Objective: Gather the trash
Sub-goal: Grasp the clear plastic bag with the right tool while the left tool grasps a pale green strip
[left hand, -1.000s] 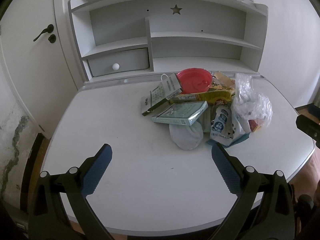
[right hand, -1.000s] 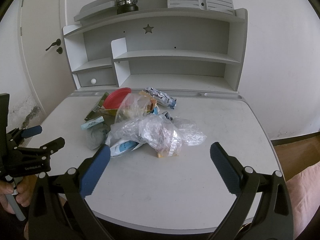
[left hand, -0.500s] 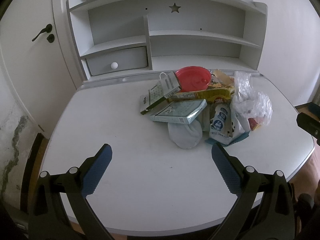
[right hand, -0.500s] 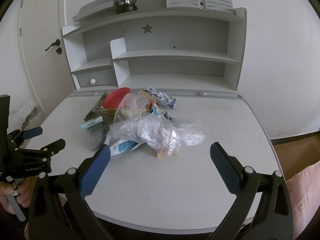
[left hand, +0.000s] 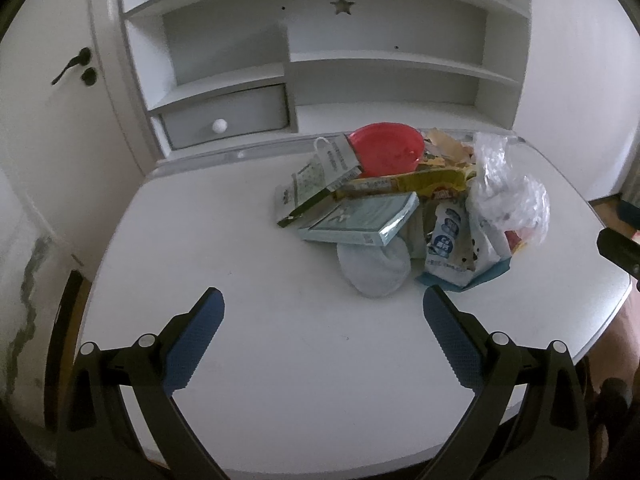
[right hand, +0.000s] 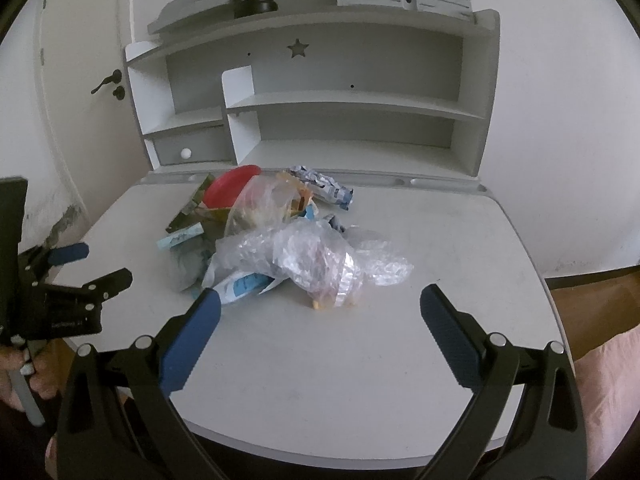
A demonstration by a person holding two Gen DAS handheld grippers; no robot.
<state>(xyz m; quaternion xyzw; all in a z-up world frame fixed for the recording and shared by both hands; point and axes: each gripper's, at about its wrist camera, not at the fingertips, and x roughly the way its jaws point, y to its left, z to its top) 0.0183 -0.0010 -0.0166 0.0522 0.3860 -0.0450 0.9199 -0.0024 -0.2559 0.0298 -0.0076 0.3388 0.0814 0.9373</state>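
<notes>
We hover both spread, empty claws, left point(left hand: 322, 314) and right point(right hand: 320, 312), short of the trash pile point(left hand: 404, 208) on the tabletop point(left hand: 240, 280); next, reach in and pinch a piece.

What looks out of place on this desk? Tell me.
A loose heap of trash sits mid-desk: crumpled clear plastic bags, a red lid, flattened cartons and wrappers piled askew. Nothing looks spilled.

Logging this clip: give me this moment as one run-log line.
stage: approach | left claw: open, empty | right claw: open, empty | trash pile: untouched on desk
</notes>
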